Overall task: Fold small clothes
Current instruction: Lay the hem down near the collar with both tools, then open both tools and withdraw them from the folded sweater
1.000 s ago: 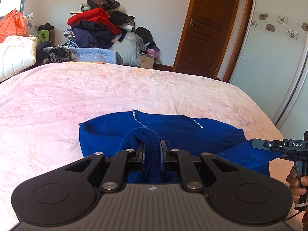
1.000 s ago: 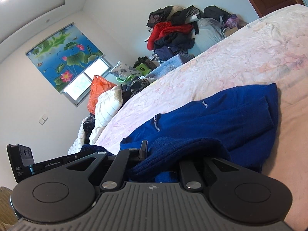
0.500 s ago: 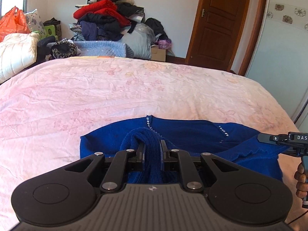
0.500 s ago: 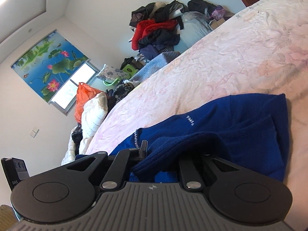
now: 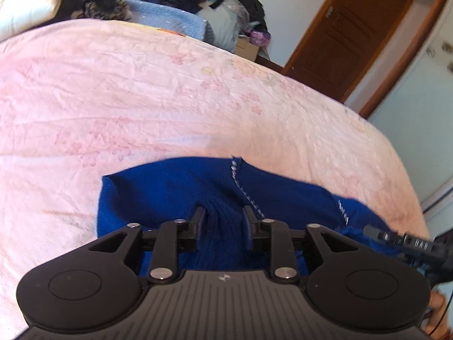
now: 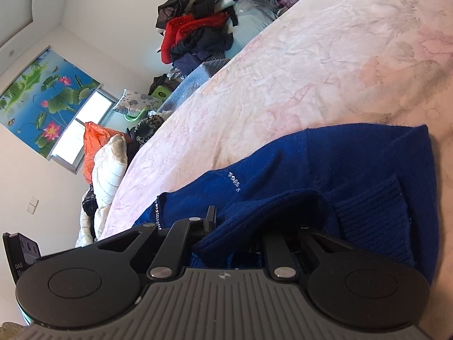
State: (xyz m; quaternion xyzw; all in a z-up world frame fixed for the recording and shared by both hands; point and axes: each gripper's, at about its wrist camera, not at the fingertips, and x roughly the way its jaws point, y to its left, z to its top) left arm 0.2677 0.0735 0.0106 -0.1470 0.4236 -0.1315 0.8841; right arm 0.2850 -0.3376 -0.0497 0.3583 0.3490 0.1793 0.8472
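A small blue knit sweater [image 5: 170, 187] with rhinestone trim lies on the pink bed, also in the right wrist view [image 6: 325, 158]. My left gripper [image 5: 223, 215] stands over its near edge; the jaws are wider apart than before, with a ribbed fold of the sweater still between them. My right gripper [image 6: 240, 221] is shut on another fold of the sweater, which drapes over and hides its right finger. The right gripper shows at the right edge of the left wrist view [image 5: 410, 243], and the left gripper at the left edge of the right wrist view [image 6: 19, 255].
The pink floral bedspread [image 5: 141, 99] stretches far ahead. A pile of clothes [image 6: 198, 34] and a white quilt [image 6: 107, 164] lie beyond the bed's far side. A brown door [image 5: 354, 28] stands at the far right.
Both grippers moved forward and lower with the sweater folds. The left jaws have spread apart around the fold. The left view has tilted.
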